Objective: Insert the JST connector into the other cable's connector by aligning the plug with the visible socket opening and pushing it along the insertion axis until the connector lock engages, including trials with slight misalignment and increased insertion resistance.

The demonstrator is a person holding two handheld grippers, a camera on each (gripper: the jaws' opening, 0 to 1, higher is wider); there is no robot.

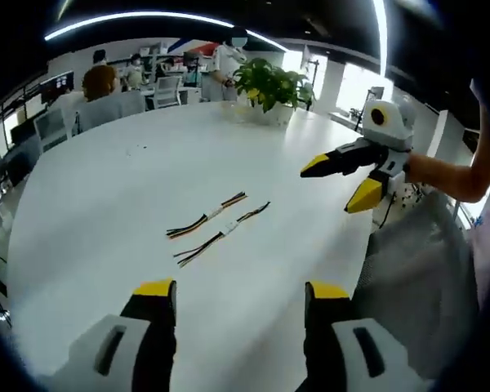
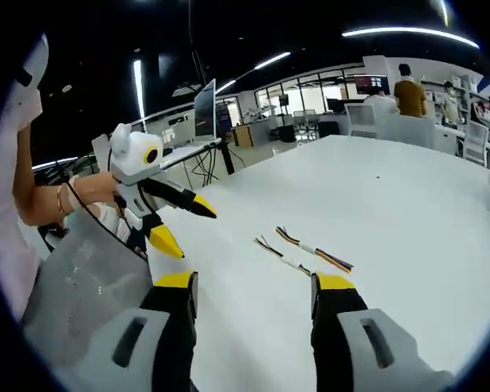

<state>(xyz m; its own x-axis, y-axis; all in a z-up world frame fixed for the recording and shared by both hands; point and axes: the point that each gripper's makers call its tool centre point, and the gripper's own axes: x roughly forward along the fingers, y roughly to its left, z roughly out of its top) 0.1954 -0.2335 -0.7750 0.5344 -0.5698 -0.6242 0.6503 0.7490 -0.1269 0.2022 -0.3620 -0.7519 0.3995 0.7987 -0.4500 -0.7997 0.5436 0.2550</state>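
Between our two pairs of black, yellow-tipped jaws nothing is held: in the left gripper view the left gripper (image 1: 238, 290) stands wide apart above the white round table (image 1: 82, 237), and in the right gripper view the right gripper (image 2: 255, 283) is spread just as wide and empty. Beyond the tips lie the two short multicoloured wire cables, side by side and slightly apart on the tabletop, the nearer cable (image 1: 222, 234) and the farther cable (image 1: 208, 216), each with a small pale connector near its middle; whether plug and socket are already mated we cannot tell at this size. Further out, the right gripper hangs off the table's edge in the left gripper view, and a potted green plant (image 1: 269, 86) sits at the far side, with people seated behind. We judge the task barely begun: both cables still need picking up, aligning and pushing together until the lock catches.
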